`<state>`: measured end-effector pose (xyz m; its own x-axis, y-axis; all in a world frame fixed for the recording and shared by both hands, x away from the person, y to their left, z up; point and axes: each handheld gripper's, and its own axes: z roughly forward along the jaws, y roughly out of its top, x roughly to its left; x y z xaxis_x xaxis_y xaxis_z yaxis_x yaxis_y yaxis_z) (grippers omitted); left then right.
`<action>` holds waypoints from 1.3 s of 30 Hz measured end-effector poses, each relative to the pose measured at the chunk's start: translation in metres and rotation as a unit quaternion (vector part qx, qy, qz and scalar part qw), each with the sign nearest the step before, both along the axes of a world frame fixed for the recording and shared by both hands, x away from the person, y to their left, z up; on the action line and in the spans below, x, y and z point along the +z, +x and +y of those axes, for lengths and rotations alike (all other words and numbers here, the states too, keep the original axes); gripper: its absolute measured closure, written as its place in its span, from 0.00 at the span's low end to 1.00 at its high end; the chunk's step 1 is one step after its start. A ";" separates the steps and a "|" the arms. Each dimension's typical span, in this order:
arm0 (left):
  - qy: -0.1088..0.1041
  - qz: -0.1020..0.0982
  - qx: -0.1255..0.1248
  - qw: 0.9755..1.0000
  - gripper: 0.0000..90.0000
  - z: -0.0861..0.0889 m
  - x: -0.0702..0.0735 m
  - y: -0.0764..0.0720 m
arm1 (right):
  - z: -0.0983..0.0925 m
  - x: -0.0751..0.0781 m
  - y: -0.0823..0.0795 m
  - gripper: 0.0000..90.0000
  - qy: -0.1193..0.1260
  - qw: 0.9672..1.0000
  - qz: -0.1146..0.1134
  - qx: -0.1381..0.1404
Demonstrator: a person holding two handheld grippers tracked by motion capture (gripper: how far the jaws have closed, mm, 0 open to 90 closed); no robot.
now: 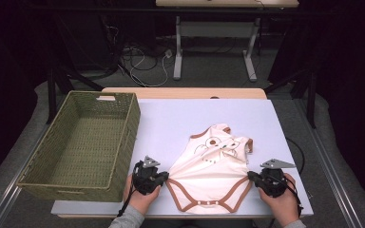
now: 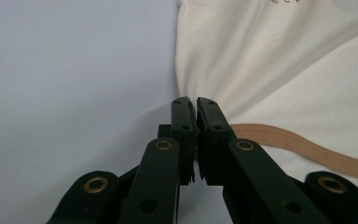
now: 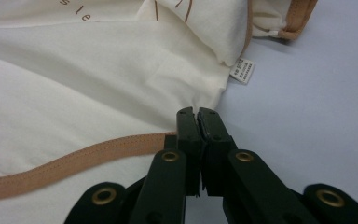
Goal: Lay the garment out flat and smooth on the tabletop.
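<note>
Both grippers pinched the hips of a cream baby bodysuit near the table's front edge.

The left gripper (image 1: pixel 164 177) and right gripper (image 1: pixel 253 177), jaws clamped on the bodysuit (image 1: pixel 214 168) at its brown-trimmed leg openings, likely needed an even, level pull to keep the cloth flat. Its long axis ran front to back, snaps nearest the person, neck pointing toward the far edge; a wicker basket (image 1: pixel 123 142) stood at the left edge.

Lab or recording studio: dark curtained surround, loose cables (image 1: pixel 140 64) on grey floor, bare white worktable (image 1: pixel 171 118), adjustable desk frame (image 1: pixel 214 42) behind.
</note>
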<state>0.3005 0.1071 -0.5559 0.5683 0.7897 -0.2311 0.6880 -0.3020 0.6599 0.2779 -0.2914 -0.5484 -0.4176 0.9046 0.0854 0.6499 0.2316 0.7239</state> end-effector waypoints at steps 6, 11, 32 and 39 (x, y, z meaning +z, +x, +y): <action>-0.006 -0.002 0.002 1.000 0.96 -0.001 0.000 0.001 | 0.000 0.001 -0.001 0.98 0.006 1.000 -0.001 0.000; -0.012 -0.007 0.002 1.000 0.94 -0.001 0.001 0.001 | -0.001 0.002 -0.001 0.96 0.016 1.000 -0.004 0.005; -0.032 -0.065 0.020 0.997 0.57 -0.005 0.016 0.017 | 0.005 0.014 -0.002 0.57 0.019 0.997 -0.068 0.011; -0.041 -0.085 0.017 0.995 0.46 -0.013 0.029 0.028 | 0.002 0.028 0.005 0.49 0.017 0.995 -0.095 0.006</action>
